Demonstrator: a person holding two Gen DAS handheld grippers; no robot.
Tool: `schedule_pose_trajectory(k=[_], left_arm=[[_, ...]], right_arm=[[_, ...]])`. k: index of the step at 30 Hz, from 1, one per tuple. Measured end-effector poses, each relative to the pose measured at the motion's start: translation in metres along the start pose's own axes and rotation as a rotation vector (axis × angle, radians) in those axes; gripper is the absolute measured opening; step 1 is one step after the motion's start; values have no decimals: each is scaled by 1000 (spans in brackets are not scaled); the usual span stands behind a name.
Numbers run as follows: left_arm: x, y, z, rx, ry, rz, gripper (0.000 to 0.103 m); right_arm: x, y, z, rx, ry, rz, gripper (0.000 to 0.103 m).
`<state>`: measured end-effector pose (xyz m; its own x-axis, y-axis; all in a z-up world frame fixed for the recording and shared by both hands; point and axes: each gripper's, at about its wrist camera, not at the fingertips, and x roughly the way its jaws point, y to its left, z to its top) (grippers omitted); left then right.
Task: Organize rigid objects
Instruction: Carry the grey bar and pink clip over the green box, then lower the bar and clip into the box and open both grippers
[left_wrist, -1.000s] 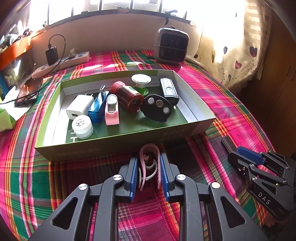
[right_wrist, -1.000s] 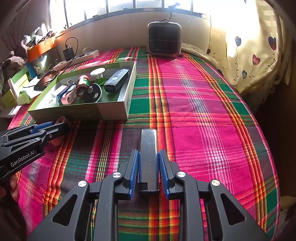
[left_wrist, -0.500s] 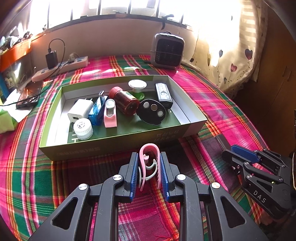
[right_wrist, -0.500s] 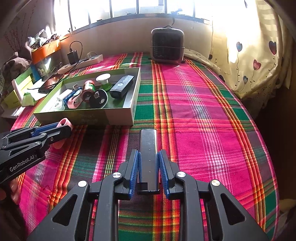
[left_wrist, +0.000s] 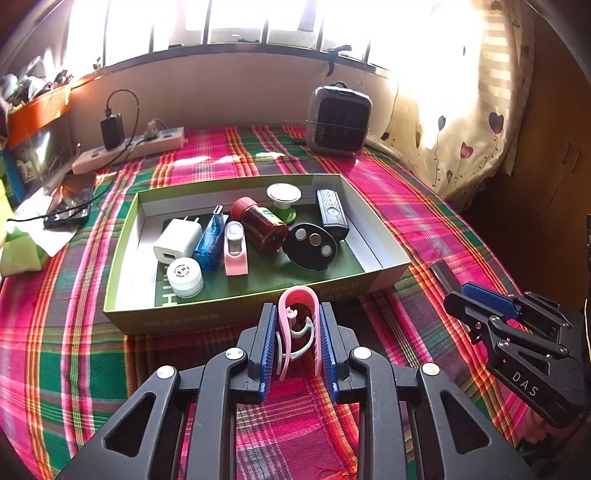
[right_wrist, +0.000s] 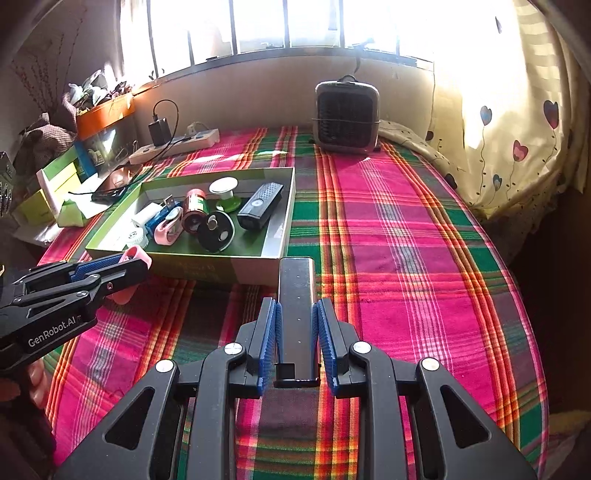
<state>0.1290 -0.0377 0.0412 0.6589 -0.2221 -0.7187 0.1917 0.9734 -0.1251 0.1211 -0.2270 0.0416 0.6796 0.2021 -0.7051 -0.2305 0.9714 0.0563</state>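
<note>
We see our right gripper (right_wrist: 297, 325) clamped on a long black bar (right_wrist: 296, 295), its blue pads (right_wrist: 271, 332) pressed to both sides, the bar pointing toward the near corner of the green box (right_wrist: 192, 266). Our left gripper (right_wrist: 125, 267) reaches in from the left, gripping a pink clip (right_wrist: 133, 258) just in front of the box wall. Inside the box lie a black remote (right_wrist: 260, 205), a red bottle (right_wrist: 194, 212), a black disc (right_wrist: 216, 230) and a white cap (right_wrist: 135, 236). A small heater (right_wrist: 346, 116) stands at the far edge of the plaid cloth (right_wrist: 406, 258)
</note>
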Motion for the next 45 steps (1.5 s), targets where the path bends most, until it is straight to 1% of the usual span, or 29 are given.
schedule_pose_trajectory(k=[11, 16, 23, 30, 38, 45], left_arm=[[-2, 14, 22, -10, -31, 16, 22], [4, 23, 30, -31, -26, 22, 22], [15, 34, 41, -46, -26, 32, 22], [30, 44, 46, -60, -10, 43, 22], [42, 46, 47, -61, 9, 45, 22], [48, 48, 46, -59, 18, 53, 22]], right_arm=[[3, 8, 32, -32, -55, 35, 24], [11, 12, 46, -51, -64, 63, 24], [32, 17, 59, -51, -48, 114, 24], [54, 23, 67, -56, -15, 124, 24], [76, 26, 66, -62, 45, 140, 24], [85, 27, 66, -69, 61, 131, 24]])
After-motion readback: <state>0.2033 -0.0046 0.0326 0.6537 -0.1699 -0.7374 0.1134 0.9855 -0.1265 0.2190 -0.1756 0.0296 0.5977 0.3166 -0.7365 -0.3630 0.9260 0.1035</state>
